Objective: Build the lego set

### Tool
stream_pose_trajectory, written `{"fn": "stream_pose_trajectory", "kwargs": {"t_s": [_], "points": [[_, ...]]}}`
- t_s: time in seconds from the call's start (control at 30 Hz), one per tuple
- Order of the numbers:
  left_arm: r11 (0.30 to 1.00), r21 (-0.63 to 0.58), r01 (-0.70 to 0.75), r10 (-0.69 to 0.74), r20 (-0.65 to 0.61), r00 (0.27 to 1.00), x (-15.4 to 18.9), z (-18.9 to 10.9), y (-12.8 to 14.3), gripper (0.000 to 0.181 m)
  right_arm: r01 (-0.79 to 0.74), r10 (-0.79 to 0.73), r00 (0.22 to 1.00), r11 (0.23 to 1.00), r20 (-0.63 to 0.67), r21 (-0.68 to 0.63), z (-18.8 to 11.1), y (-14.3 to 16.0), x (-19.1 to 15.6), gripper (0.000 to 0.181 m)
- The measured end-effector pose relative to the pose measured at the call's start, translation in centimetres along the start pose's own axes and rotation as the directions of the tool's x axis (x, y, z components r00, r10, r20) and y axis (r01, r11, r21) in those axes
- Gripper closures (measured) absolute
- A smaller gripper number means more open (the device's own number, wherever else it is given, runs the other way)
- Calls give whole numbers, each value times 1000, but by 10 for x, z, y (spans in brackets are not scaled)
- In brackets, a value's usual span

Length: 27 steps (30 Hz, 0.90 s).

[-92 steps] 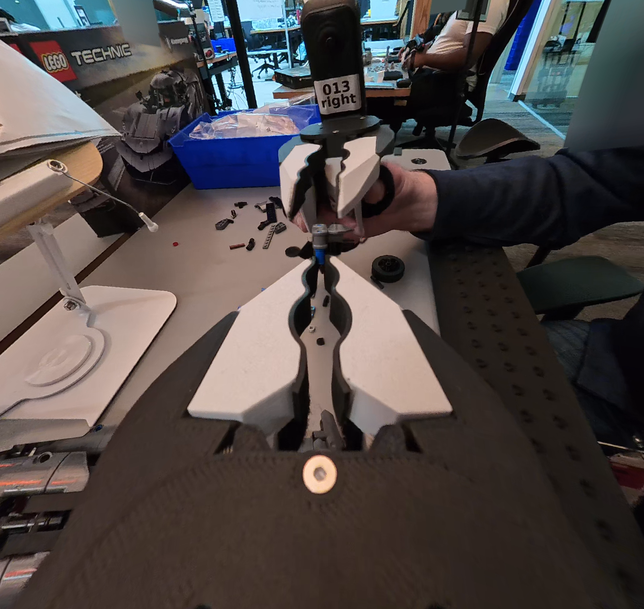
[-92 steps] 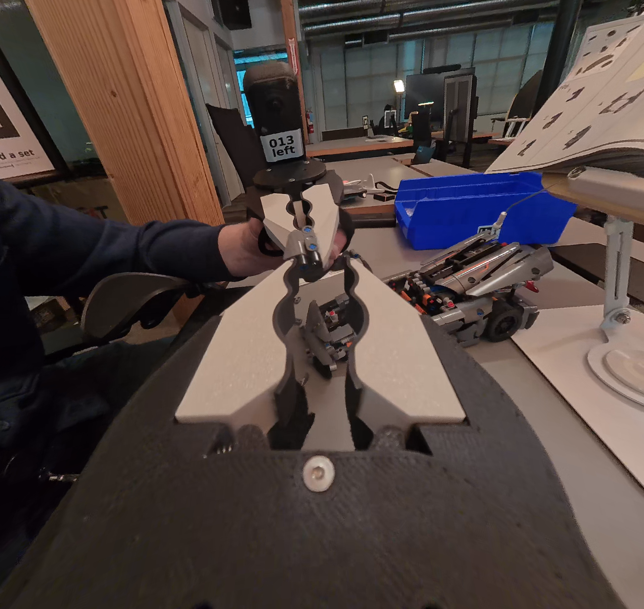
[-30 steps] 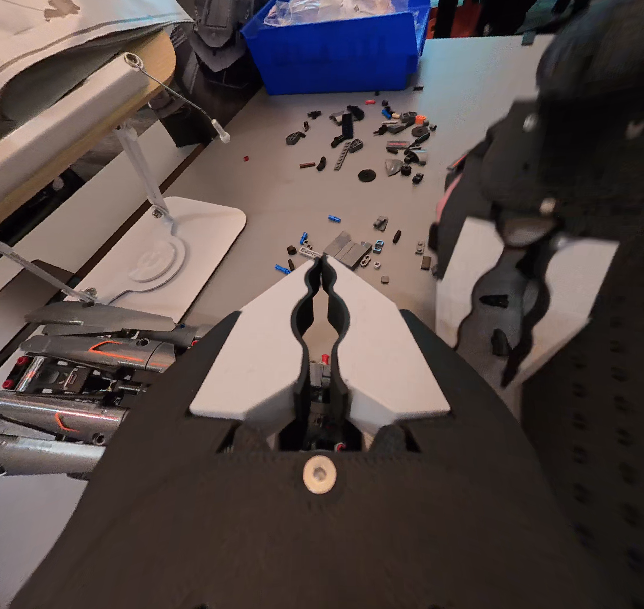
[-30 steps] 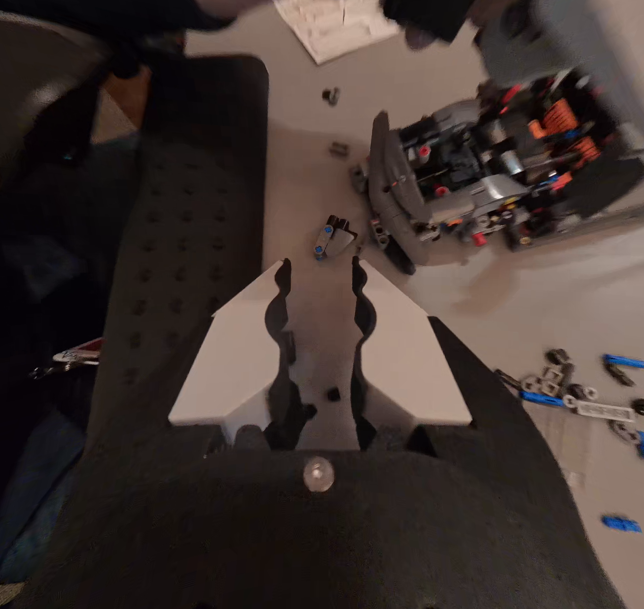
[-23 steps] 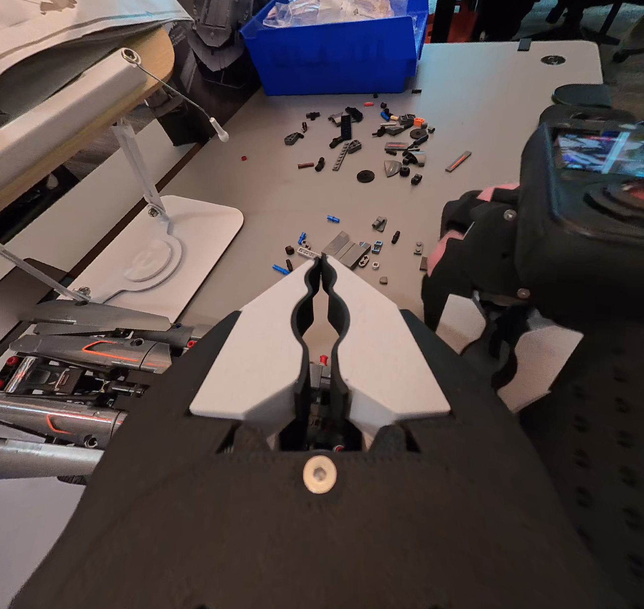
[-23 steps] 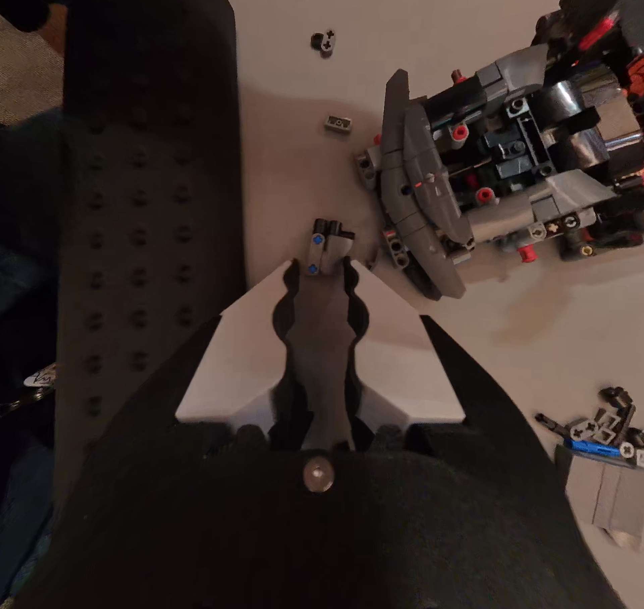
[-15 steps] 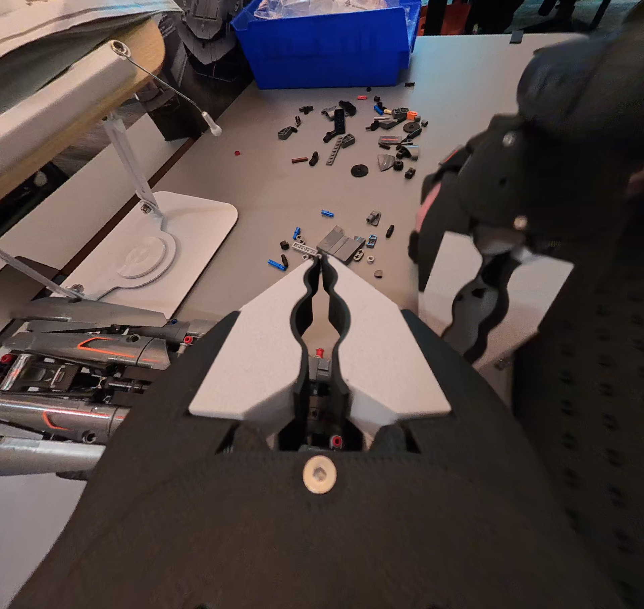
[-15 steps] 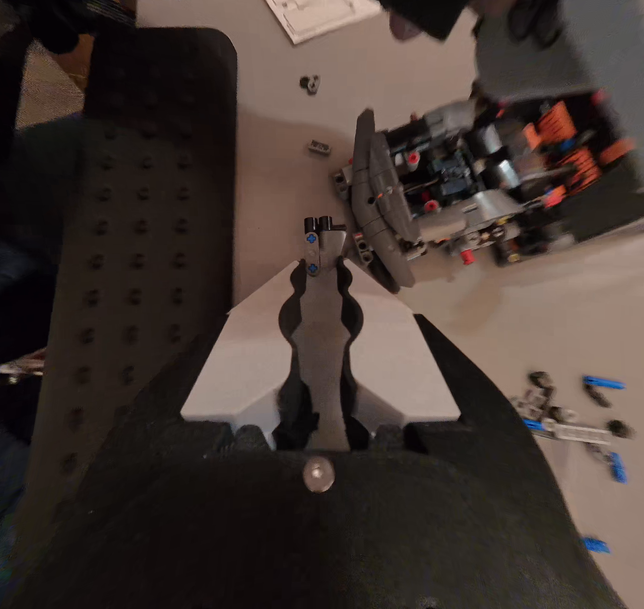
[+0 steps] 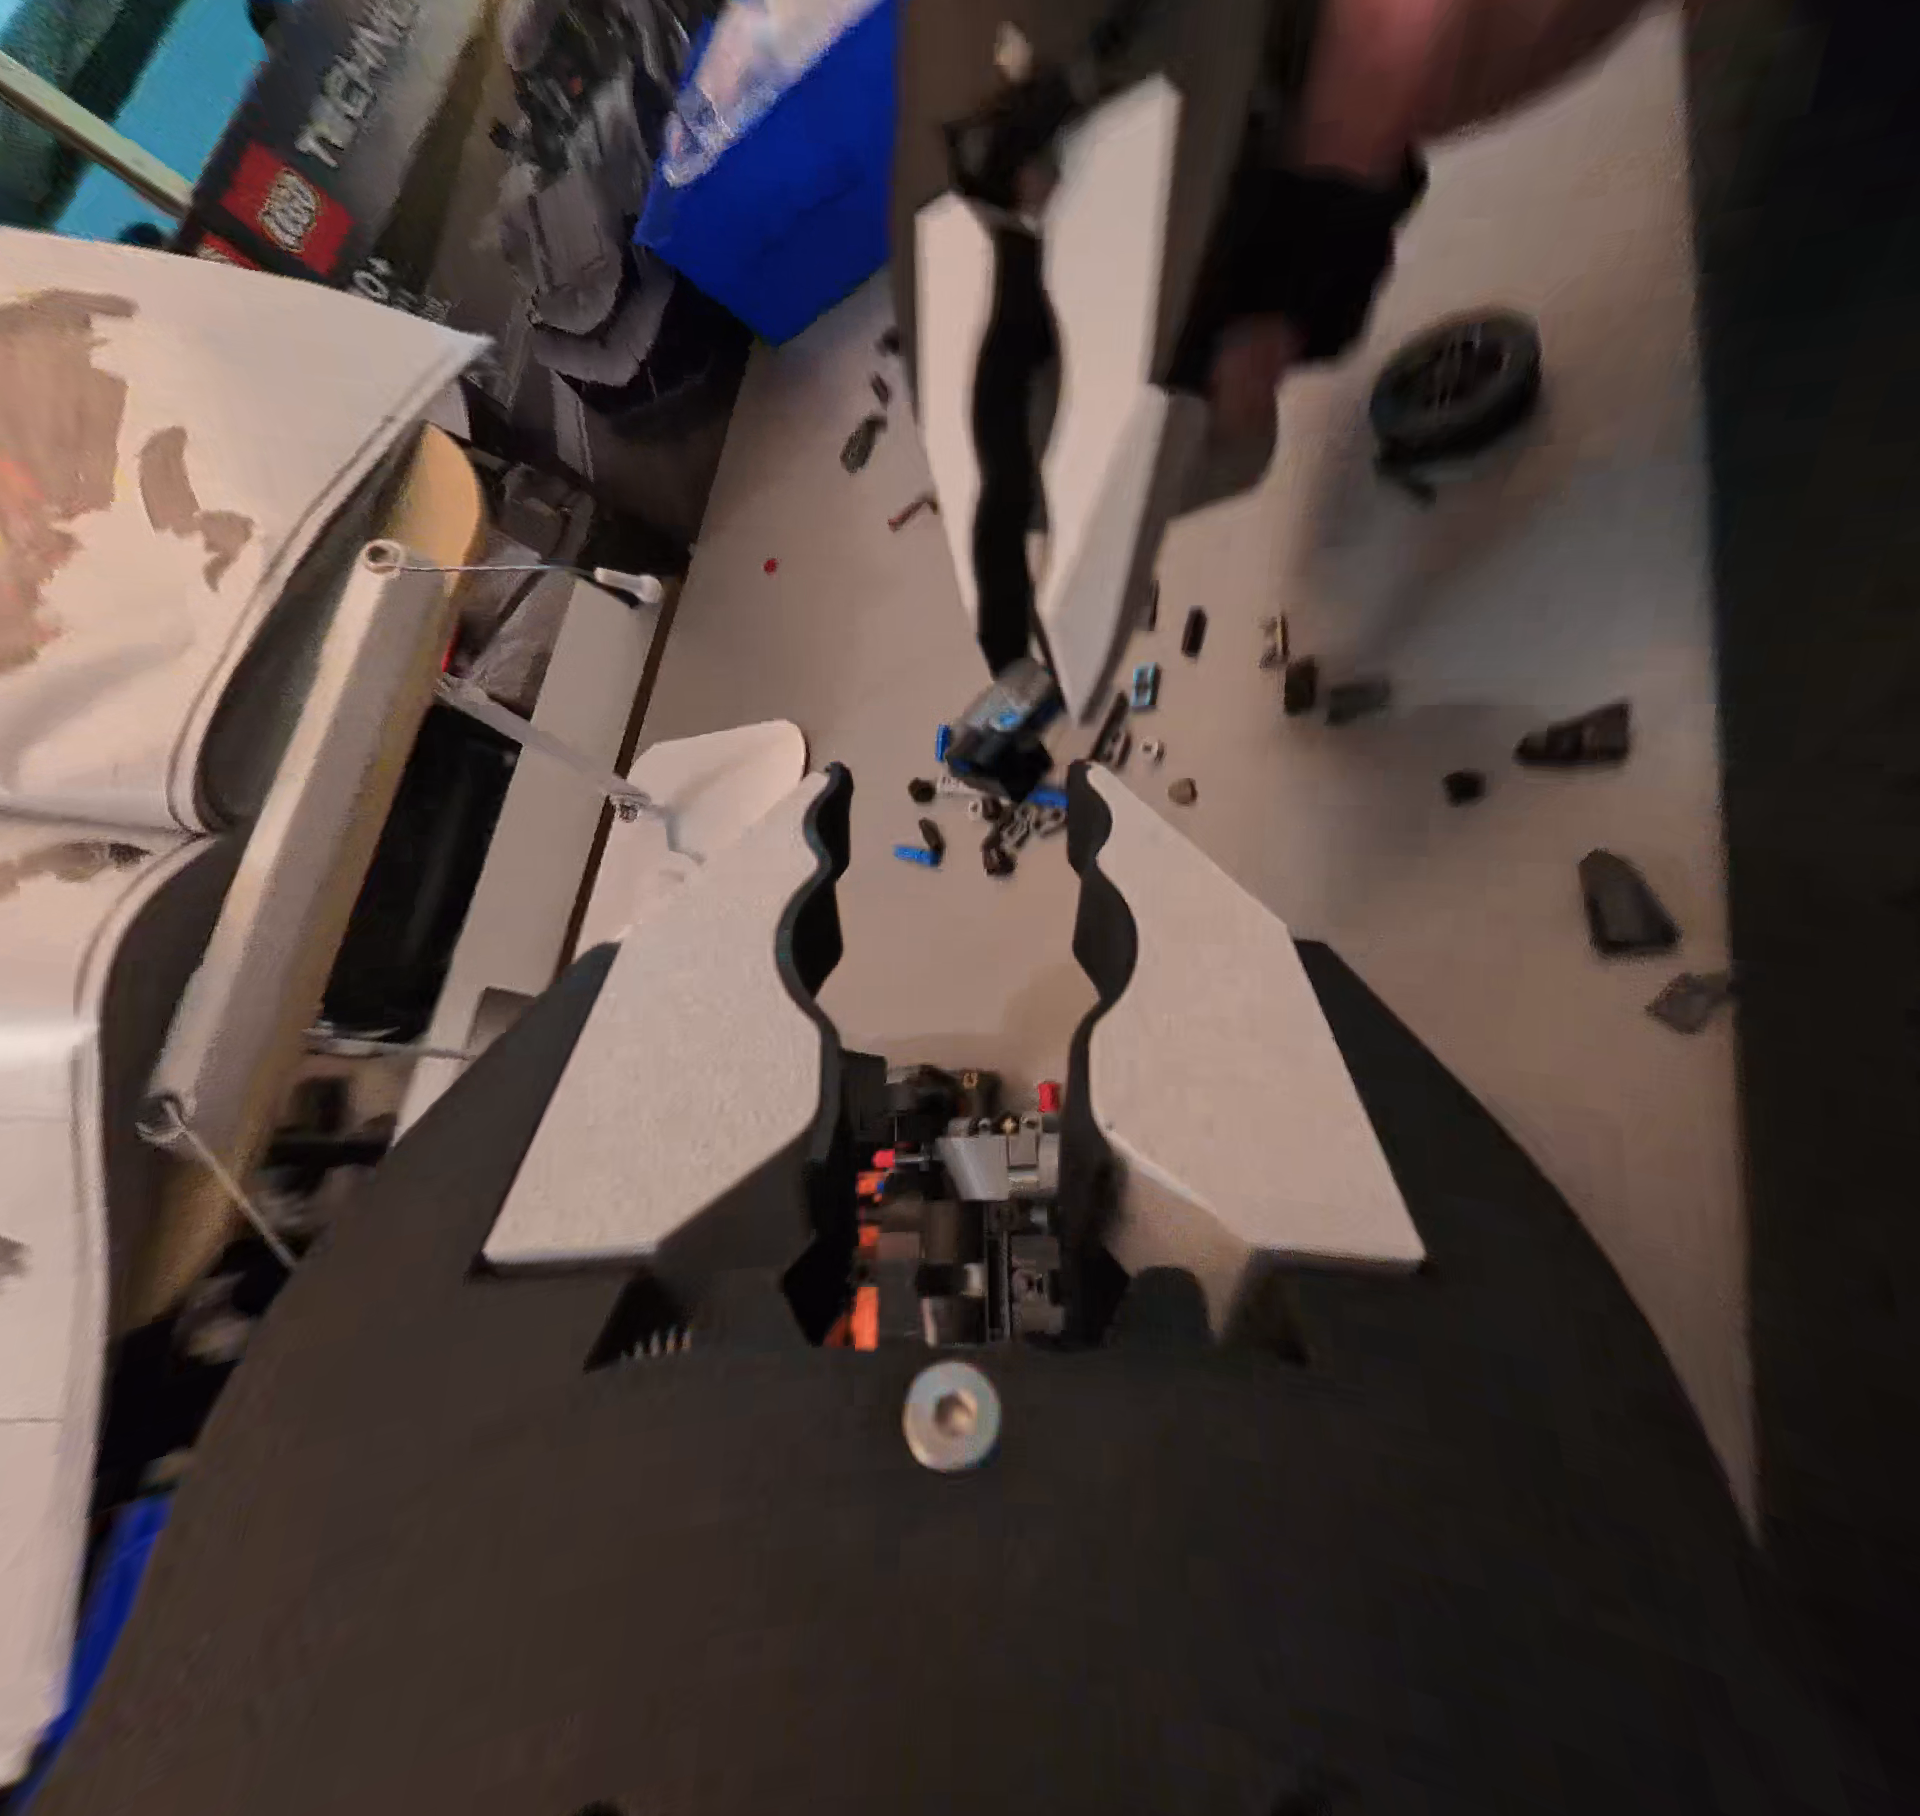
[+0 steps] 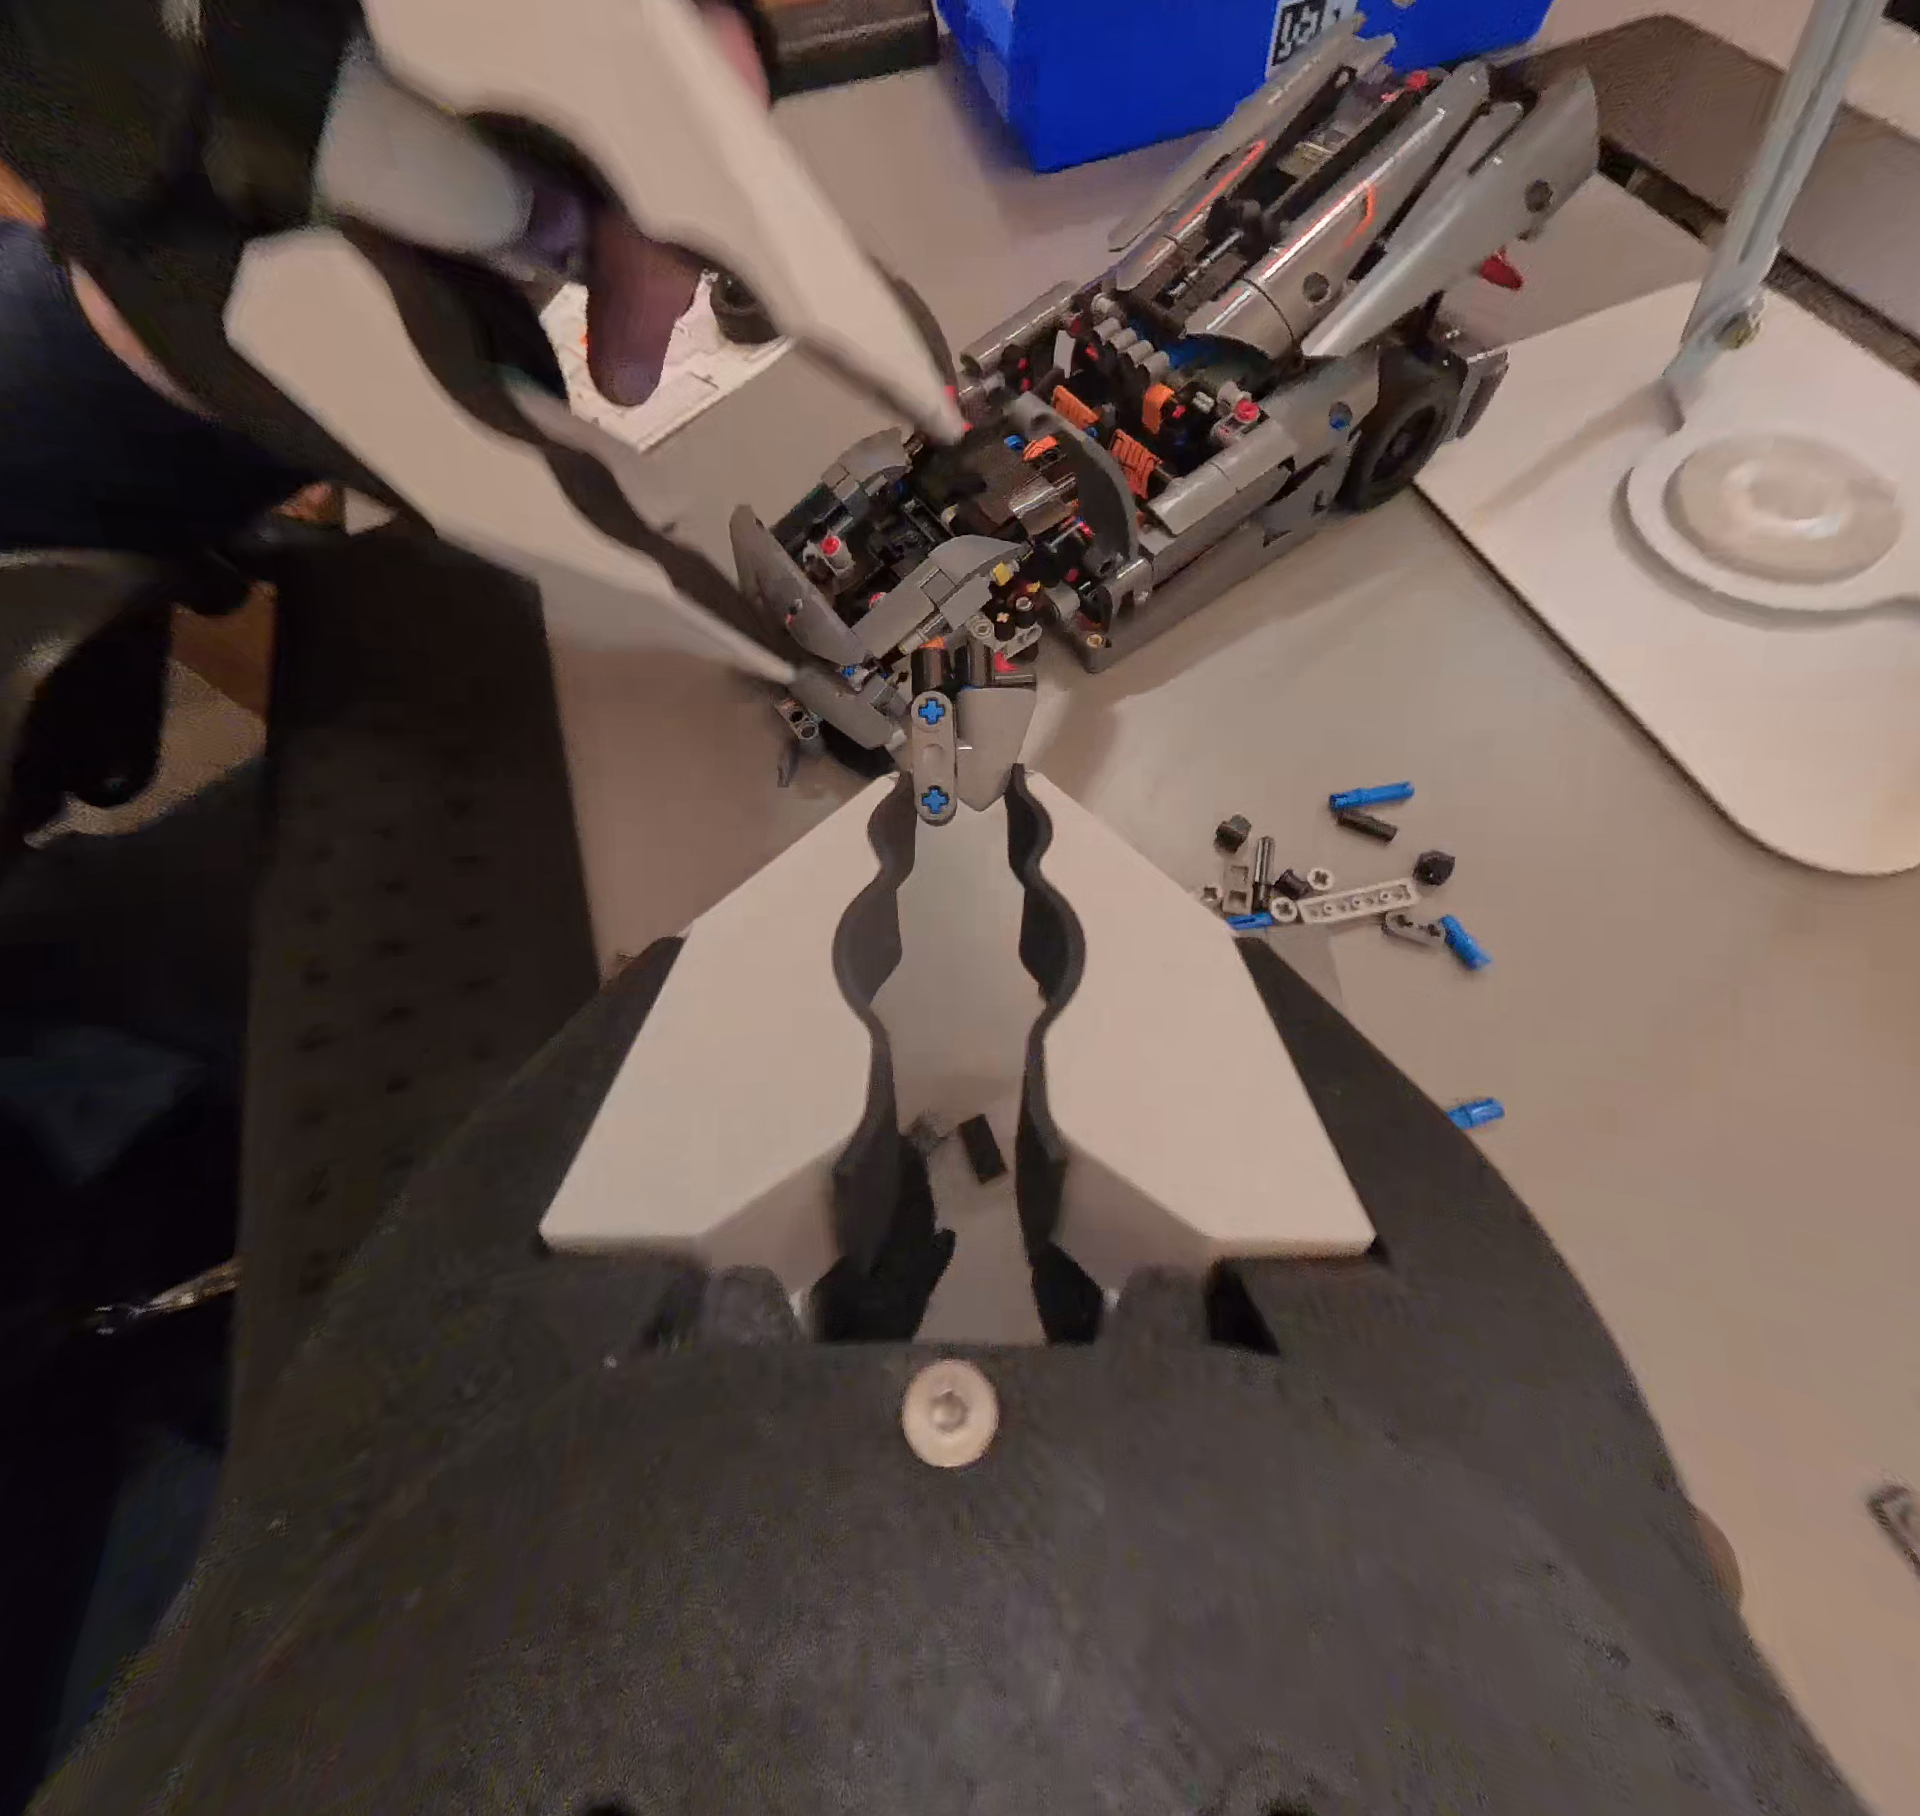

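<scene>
A grey, black and orange Lego car (image 10: pixel 1299 332) stands on the grey table (image 10: pixel 1507 1195). My right gripper (image 10: pixel 956 790) is shut on a small grey piece with blue pins (image 10: pixel 961 727) and holds it against the car's front end. It also shows in the left wrist view (image 9: pixel 1039 686), blurred, with the piece (image 9: pixel 1003 717) at its tip. My left gripper (image 9: pixel 956 800) is open, and part of the car (image 9: pixel 977 1164) sits deep between its fingers. In the right wrist view the left gripper (image 10: pixel 862 545) straddles the car's front from above.
A blue bin (image 10: pixel 1195 21) stands behind the car. A white stand base (image 10: pixel 1714 571) lies to the right, with loose small pieces (image 10: pixel 1340 893) in front of it. An open instruction book (image 9: pixel 156 519), a black tyre (image 9: pixel 1455 405) and scattered parts (image 9: pixel 1558 748) are nearby. The grippers are tip to tip, or close to it.
My right gripper closed on the small grey piece on the table, lifted it and brought it to the car's front. My left gripper went from shut to open and tilted.
</scene>
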<state>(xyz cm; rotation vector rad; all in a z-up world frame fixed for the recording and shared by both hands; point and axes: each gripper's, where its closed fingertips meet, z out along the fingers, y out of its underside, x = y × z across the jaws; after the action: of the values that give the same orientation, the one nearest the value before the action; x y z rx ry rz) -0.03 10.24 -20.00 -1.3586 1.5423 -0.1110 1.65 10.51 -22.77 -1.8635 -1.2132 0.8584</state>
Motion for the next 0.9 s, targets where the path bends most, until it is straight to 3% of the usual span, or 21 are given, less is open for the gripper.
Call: {"fn": "stream_pose_trajectory", "kwargs": {"t_s": [0.13,0.27,0.43,0.5,0.6,0.67,0.77,0.9], "points": [[981,-111,-162,164,14,986,14,16,1,142,-75,78,995,996,68,-47,-4,4,-1,166],[935,-208,-288,310,85,947,11,23,3,155,-115,126,982,990,138,-82,-2,3,-6,166],[914,-250,-320,350,87,933,12,24,7,164,-132,144,974,988,173,-77,-3,-5,-8,166],[931,-239,-275,304,95,948,9,24,8,165,-132,135,979,991,154,-31,-5,-12,-4,163],[969,-193,-155,179,116,977,-2,19,10,165,-128,125,989,991,78,35,-14,-18,7,143],[992,-123,-26,40,111,993,-12,12,11,165,-46,45,995,999,93,7,-17,-6,-4,159],[980,34,195,-196,29,980,-18,5,5,165,171,-140,966,976,216,-136,-3,33,-46,164],[907,139,397,-392,-61,918,-28,-2,7,165,565,-505,815,800,283,-200,22,73,-90,168]]}}
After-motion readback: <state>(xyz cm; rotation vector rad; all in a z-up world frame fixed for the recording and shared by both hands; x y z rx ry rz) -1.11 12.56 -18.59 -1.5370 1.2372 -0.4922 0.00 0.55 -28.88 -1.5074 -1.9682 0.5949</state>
